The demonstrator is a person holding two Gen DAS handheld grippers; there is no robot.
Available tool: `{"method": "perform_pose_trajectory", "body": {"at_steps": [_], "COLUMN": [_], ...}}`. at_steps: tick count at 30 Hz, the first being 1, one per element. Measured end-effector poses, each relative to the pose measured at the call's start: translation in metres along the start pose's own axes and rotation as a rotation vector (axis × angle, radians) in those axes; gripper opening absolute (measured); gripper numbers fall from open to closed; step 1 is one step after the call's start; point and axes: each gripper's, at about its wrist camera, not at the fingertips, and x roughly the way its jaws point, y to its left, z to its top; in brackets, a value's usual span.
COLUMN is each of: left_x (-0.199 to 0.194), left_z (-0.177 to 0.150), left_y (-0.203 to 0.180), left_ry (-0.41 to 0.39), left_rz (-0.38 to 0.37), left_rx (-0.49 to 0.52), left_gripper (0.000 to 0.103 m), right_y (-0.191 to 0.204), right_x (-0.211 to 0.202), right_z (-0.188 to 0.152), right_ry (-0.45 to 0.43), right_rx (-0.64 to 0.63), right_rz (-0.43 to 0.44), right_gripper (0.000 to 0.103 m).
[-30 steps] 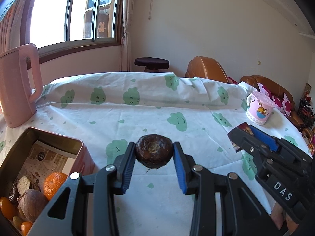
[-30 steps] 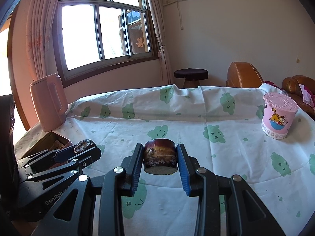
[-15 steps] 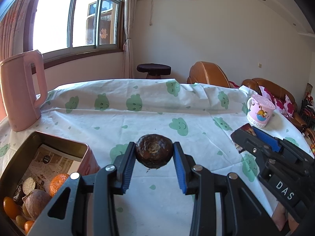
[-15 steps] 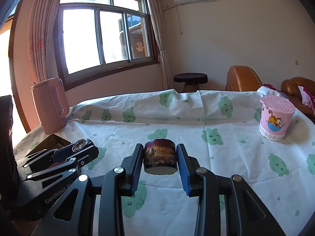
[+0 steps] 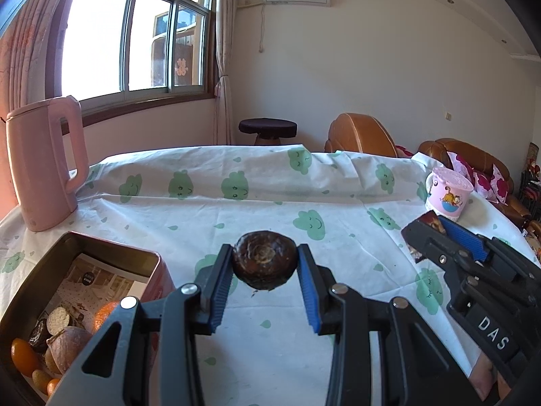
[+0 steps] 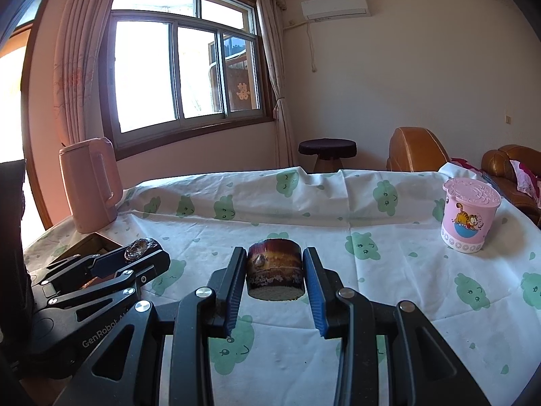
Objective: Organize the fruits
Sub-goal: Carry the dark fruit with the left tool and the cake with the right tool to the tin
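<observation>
My left gripper (image 5: 264, 267) is shut on a dark round water chestnut (image 5: 264, 258) and holds it above the tablecloth, just right of an open tin box (image 5: 81, 247). The tin holds oranges (image 5: 104, 314), a brown fruit (image 5: 69, 341) and several small pieces. My right gripper (image 6: 274, 275) is shut on a short dark sugarcane piece (image 6: 274, 269) with a pale cut end, held above the cloth. The right gripper shows in the left wrist view (image 5: 436, 233); the left gripper shows in the right wrist view (image 6: 142, 252).
A pink kettle (image 5: 44, 165) stands at the table's far left, behind the tin. A pink cartoon cup (image 6: 468, 216) stands at the far right. The white cloth with green clouds (image 5: 270, 203) covers the table. A stool and brown sofas stand beyond.
Both grippers have risen and tilted up a little, still holding their pieces; the table and tin sit lower in both views. The grips have not changed.
</observation>
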Motion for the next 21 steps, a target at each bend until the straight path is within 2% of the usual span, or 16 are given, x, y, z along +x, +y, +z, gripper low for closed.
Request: {"method": "perform_pose_trajectory", "body": {"at_steps": [21], "left_x": [-0.024], "left_z": [-0.003], "left_y": [-0.009], "left_ry": [-0.114], "left_rz": [0.056], "left_rx": [0.053], "left_gripper": [0.039], "right_y": [0.005], "right_x": [-0.02], "right_z": [-0.001], "right_ry": [-0.086], "right_rx": [-0.027], "right_rz": [-0.016], "right_gripper": [0.037]}}
